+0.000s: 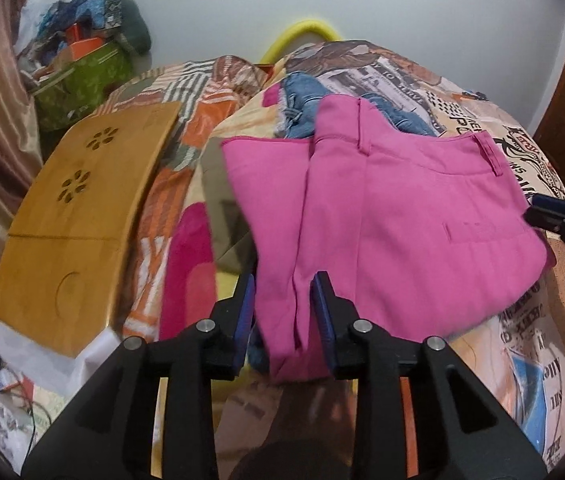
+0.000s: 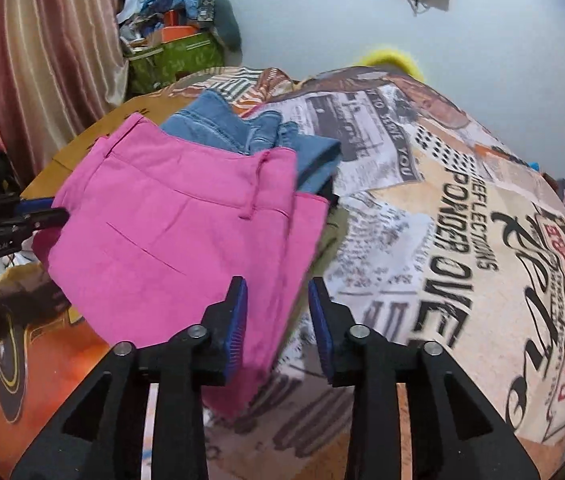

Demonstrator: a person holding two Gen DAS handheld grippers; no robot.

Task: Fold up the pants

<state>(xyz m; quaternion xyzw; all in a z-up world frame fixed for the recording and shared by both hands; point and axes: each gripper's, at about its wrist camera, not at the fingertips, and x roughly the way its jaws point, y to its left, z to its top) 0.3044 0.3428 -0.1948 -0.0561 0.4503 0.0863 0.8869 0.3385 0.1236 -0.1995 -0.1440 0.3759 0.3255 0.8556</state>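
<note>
Left hand-held gripper (image 1: 284, 316) parted, straddling pink pants (image 1: 402, 216) edge.

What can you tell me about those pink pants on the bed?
The pink pants are a plain, smooth woven fabric, already folded into a compact stack, waistband with belt loops toward the far side and a slit back pocket facing up. They lie on the printed bedspread, partly over blue jeans behind them. The left gripper has its jaws open around the near folded edge; the right gripper has its jaws open at the other side's edge. Neither is clamped on the cloth.
</note>
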